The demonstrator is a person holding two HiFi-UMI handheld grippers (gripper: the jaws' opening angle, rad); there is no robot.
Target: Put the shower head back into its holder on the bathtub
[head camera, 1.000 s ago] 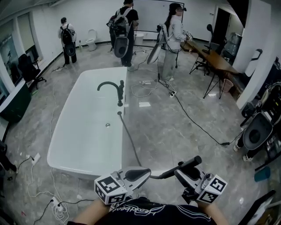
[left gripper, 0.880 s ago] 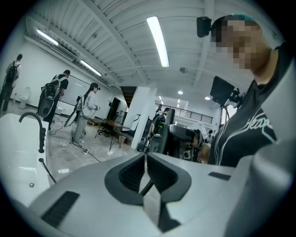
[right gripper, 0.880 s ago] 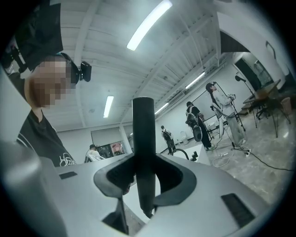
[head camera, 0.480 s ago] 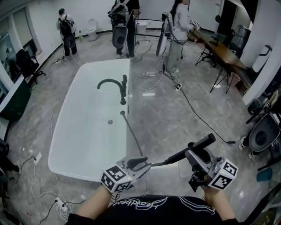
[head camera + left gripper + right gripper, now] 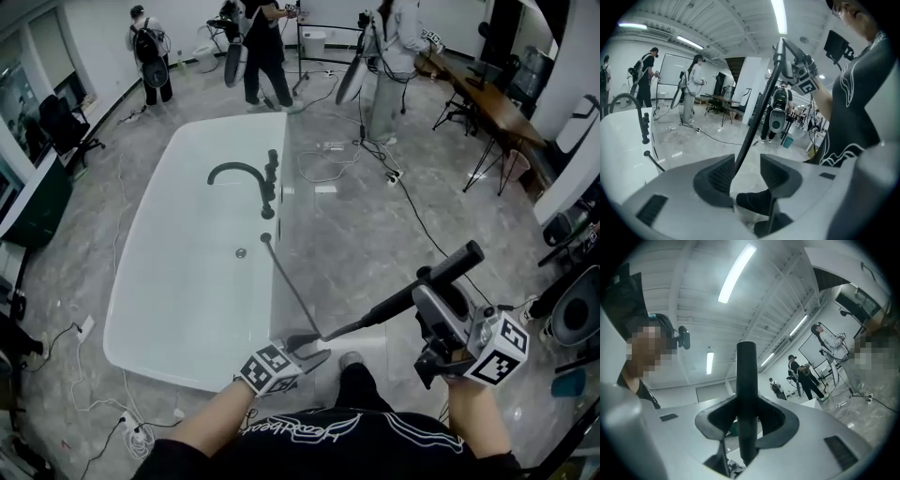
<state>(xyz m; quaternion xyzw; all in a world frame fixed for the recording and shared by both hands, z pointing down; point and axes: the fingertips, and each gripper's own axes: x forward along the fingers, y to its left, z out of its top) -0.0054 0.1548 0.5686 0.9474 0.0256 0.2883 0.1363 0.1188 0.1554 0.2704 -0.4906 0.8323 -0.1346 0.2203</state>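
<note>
The right gripper (image 5: 429,292) is clamped on the black cylindrical shower head (image 5: 452,264), which is held above the grey marbled floor (image 5: 375,225), right of the white oval bathtub (image 5: 178,272) and well apart from its black tap fitting (image 5: 269,184). The left gripper (image 5: 313,349) has just been opening its jaws; they stand released, and the thin dark hose (image 5: 292,292) passes between them ungripped.

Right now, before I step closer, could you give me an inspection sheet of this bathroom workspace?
Surface: glossy grey floor.
Job's things: white bathtub, black faucet; hose runs from rim to shower head.
Clutter: office chair by left wall.
Grippers: right gripper jaws shut on shower head; left gripper jaws have just been opening, hose between them unclamped.
Cables: black cable across floor; power strip near tub.
Surroundings: people at far end; desk at right.
</note>
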